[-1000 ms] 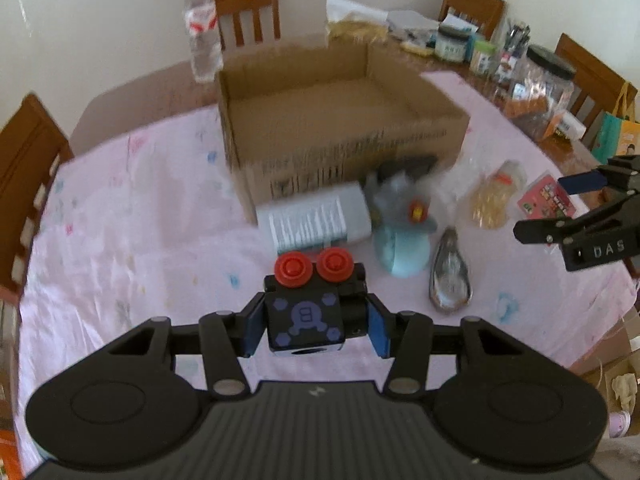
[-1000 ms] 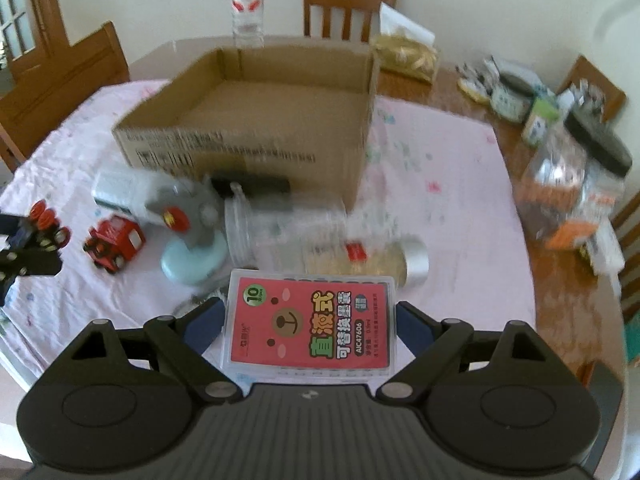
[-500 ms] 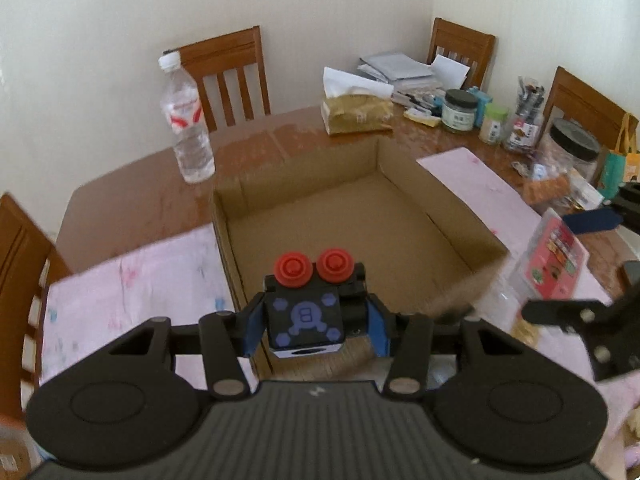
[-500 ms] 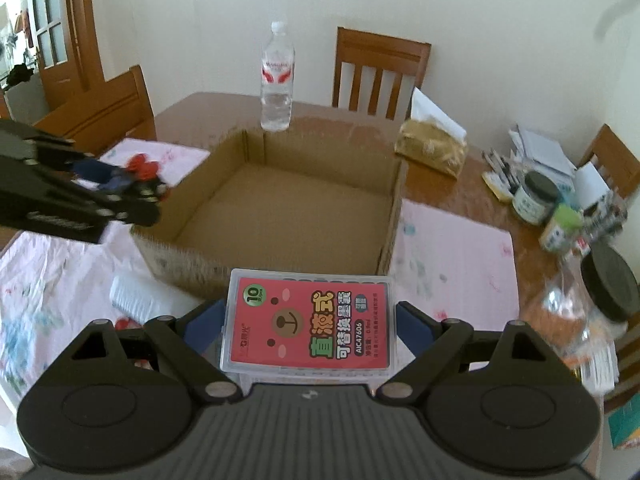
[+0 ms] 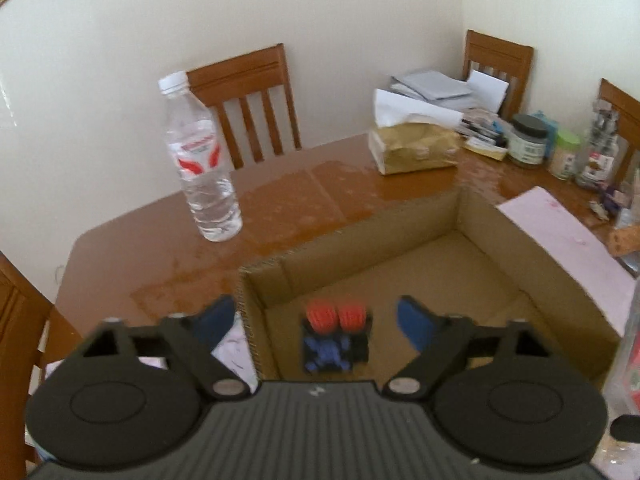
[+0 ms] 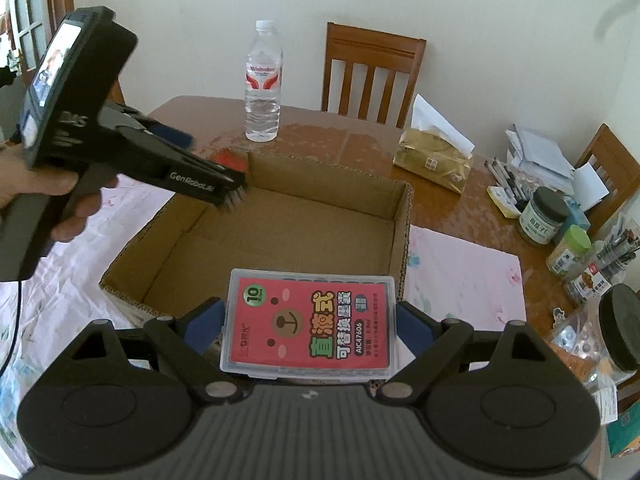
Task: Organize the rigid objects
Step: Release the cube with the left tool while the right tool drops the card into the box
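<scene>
Left wrist view: your left gripper (image 5: 316,320) is wide open over the brown cardboard box (image 5: 472,248), with the blurred blue toy with red wheels (image 5: 335,336) between its fingers untouched; your right gripper (image 6: 310,320) clamps the red flat plastic case (image 6: 310,326).

A small black and blue toy car (image 5: 335,342) with two red knobs, blurred, sits inside the open brown cardboard box (image 5: 552,276) near its corner wall. A clear flat case (image 6: 310,326) with a red bear label is tilted over the box's near edge
</scene>
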`<action>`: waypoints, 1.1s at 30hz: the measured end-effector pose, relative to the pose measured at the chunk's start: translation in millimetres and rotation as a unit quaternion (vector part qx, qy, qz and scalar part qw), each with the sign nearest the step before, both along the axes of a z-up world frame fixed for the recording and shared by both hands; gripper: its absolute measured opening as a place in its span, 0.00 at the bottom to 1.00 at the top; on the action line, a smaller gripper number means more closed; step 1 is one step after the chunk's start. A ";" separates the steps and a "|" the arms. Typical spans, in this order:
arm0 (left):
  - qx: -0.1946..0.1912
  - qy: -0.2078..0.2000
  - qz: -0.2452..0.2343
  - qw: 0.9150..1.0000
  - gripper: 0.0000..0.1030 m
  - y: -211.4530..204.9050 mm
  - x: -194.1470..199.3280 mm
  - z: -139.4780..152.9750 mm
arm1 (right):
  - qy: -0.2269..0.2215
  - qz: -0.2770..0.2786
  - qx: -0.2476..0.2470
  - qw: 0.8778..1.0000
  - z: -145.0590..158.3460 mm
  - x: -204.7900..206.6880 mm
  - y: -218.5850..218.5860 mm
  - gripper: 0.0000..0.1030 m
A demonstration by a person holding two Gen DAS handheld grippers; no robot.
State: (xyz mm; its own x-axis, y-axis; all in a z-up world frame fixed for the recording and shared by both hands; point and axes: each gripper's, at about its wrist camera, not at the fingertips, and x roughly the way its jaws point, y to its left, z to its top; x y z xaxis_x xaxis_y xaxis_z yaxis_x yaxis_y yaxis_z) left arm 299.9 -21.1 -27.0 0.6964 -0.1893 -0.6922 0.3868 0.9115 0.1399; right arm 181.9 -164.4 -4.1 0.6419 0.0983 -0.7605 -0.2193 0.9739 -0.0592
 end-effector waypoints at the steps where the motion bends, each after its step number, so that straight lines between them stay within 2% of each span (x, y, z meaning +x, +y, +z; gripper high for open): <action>1: -0.007 0.000 -0.003 1.000 0.87 3.9 -1.8 0.1 | 0.001 -0.001 -0.002 1.000 -0.6 2.9 1.3 0.91; 3: -0.022 0.010 -0.004 1.000 0.88 13.6 -7.2 2.2 | 0.005 -0.002 -0.006 1.000 -2.7 9.6 3.6 0.91; 7: -0.045 0.015 0.003 0.999 0.97 36.7 -25.6 10.9 | 0.010 -0.004 -0.013 1.000 -5.8 26.7 7.2 0.91; 16: -0.072 0.037 0.042 0.996 0.97 85.4 -69.9 14.2 | 0.022 -0.001 -0.015 1.000 -14.9 81.8 18.6 0.91; 22: -0.080 0.046 0.072 0.993 0.97 107.9 -80.7 8.5 | 0.014 -0.020 -0.030 0.999 -20.6 119.2 26.4 0.93; 25: -0.078 0.053 0.084 0.992 0.97 114.7 -85.9 5.3 | 0.002 -0.030 -0.042 0.999 -17.8 124.2 30.3 1.00; 33: -0.078 0.052 0.089 0.992 0.97 112.8 -104.1 5.4 | -0.010 -0.036 -0.028 0.999 -3.4 100.0 27.9 1.00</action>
State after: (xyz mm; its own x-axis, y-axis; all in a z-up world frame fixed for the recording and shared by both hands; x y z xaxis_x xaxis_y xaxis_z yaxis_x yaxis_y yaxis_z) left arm 195.9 91.7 -21.6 0.6540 -0.1796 -0.7349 0.2229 0.9740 -0.0397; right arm 281.9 -136.6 -7.6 0.6601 0.0086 -0.7511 -0.1473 0.9820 -0.1182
